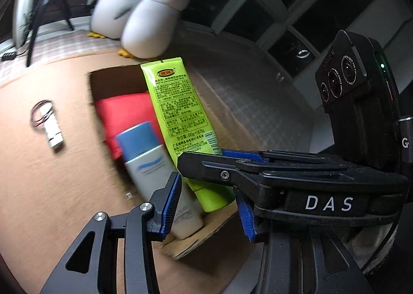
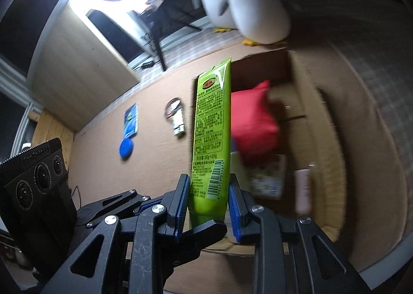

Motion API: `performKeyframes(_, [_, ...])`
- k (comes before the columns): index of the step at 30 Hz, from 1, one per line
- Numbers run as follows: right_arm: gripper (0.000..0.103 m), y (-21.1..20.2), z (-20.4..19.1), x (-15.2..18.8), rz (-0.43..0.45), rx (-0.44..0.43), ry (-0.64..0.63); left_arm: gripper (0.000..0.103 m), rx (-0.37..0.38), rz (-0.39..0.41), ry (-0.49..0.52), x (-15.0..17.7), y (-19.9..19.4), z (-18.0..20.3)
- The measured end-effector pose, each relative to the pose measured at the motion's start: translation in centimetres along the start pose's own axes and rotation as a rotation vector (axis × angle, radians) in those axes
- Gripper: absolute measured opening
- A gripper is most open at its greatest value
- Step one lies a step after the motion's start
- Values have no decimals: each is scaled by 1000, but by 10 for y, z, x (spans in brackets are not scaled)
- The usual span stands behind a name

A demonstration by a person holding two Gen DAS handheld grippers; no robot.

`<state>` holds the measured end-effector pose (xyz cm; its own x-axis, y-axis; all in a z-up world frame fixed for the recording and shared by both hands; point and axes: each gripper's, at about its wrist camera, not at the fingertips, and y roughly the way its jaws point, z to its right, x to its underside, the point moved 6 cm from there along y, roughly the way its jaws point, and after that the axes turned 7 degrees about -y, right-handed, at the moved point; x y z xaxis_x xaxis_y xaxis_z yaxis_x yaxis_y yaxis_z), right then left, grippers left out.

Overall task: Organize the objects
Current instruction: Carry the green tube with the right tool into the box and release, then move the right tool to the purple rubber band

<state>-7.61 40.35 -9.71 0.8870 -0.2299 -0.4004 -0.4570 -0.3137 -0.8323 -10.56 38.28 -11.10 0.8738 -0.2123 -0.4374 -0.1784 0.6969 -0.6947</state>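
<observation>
a: what's closest to the lens?

b: the right tool [image 2: 207, 206], its blue pads clamped on the lower end of a lime-green plastic tube [image 2: 210, 136] that stands upright above an open cardboard box [image 2: 317, 123].

a: and the left tool [image 1: 206, 203]?

b: jaws apart around the tube's cap end; whether they press it, i cannot tell. a red pouch [image 1: 124, 116] lies in the box.

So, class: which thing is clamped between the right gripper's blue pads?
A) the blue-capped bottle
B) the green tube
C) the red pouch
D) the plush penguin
B: the right gripper has its pads pressed on both sides of the green tube, which stands up from it above the box.
</observation>
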Motion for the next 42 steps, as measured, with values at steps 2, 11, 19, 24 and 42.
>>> performKeyframes(2, [26,-5,11,0,8,9,12,45,-1,-6,20,-2,7,8])
performKeyframes(11, [53,-23,19,-5,76,104,-29,67,-48,-3,12,2,1,0])
performKeyframes(19, [54,-11,0,-5,65,100,-70,69,-85,28,-44,14,-33,-39])
performKeyframes(24, [54,-4,-24,-6,89,67,-101,70,-125,46,-93,26,-59,-75])
performKeyframes(42, [58,62,-120,-42,97,-54,-205,71,-238,149,-328,78,-169,-204])
